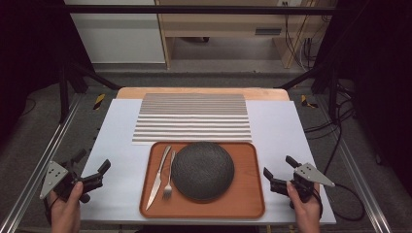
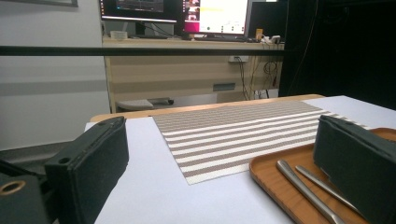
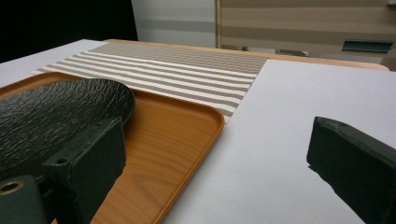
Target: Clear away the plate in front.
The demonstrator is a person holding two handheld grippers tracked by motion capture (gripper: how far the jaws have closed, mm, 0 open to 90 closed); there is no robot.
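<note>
Your table (image 1: 121, 145) is evenly and brightly lit from overhead, while the room around it falls off into near black at both sides of the high view. Shadows are soft and short: a faint one lies under your left gripper (image 1: 92, 172), and a small dark patch sits just beneath the right-hand jaw in the right gripper view. The high view is a little soft and grainy overall. Ahead of your left gripper, the monitors (image 2: 187, 11) are blown out to glare. In both gripper views the jaws closest to the lens are blurred, while the striped mat (image 3: 163, 70) beyond them stays reasonably sharp.
</note>
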